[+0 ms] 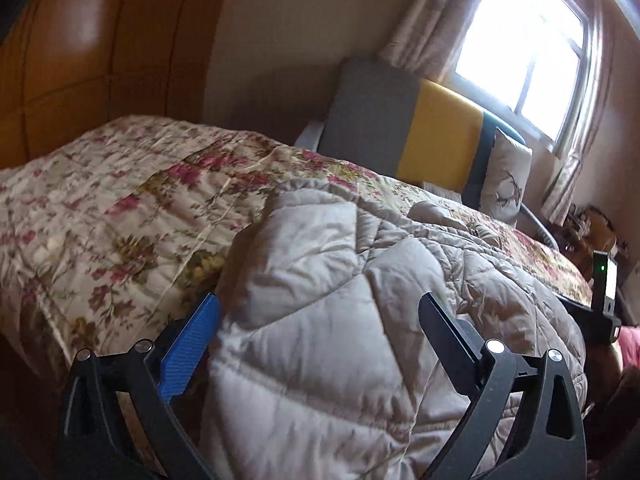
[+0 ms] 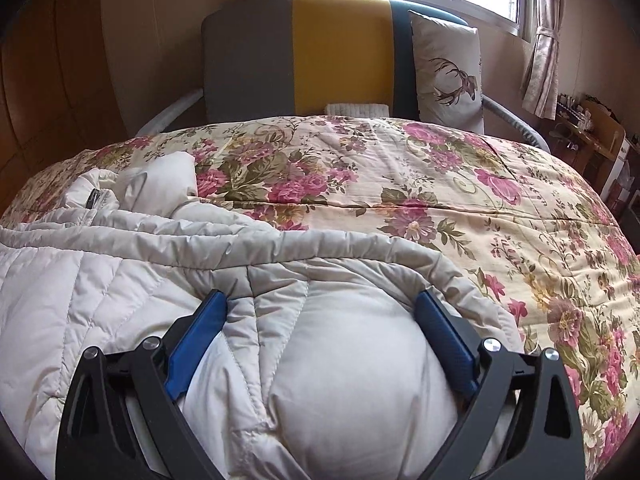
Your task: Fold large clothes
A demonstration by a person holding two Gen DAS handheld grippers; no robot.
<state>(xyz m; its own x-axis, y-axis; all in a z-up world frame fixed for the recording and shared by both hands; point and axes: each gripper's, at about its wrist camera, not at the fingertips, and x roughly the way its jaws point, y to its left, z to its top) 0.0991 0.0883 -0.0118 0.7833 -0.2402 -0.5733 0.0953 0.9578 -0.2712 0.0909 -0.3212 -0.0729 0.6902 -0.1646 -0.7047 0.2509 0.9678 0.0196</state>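
Nearest the right wrist camera, the right gripper (image 2: 322, 304) stands with its jaws spread wide around a puffy bulge of the beige quilted jacket (image 2: 120, 280), the blue pads touching the fabric on either side but not pinching it flat; the wide span looks chosen to take in a thick padded layer before a clamp. The left gripper (image 1: 320, 308) is likewise wide apart, straddling a raised fold of the same jacket, with one pad just beside the fold's edge and the other resting against the quilting. Neither seems to hold anything firmly yet, so I judge this as the moment of taking hold at two spots along the near hem, ready to lift and turn it over. The jacket lies crumpled on the near side of the floral bedspread (image 2: 420, 184), its zippered collar (image 2: 94, 200) toward the left in the right view, leaving bare spread beyond for folding. Farther off stand the grey-and-yellow headboard (image 2: 336, 48), a deer-print cushion (image 2: 448, 68) leaning on it, and the curtained window (image 1: 524, 52).
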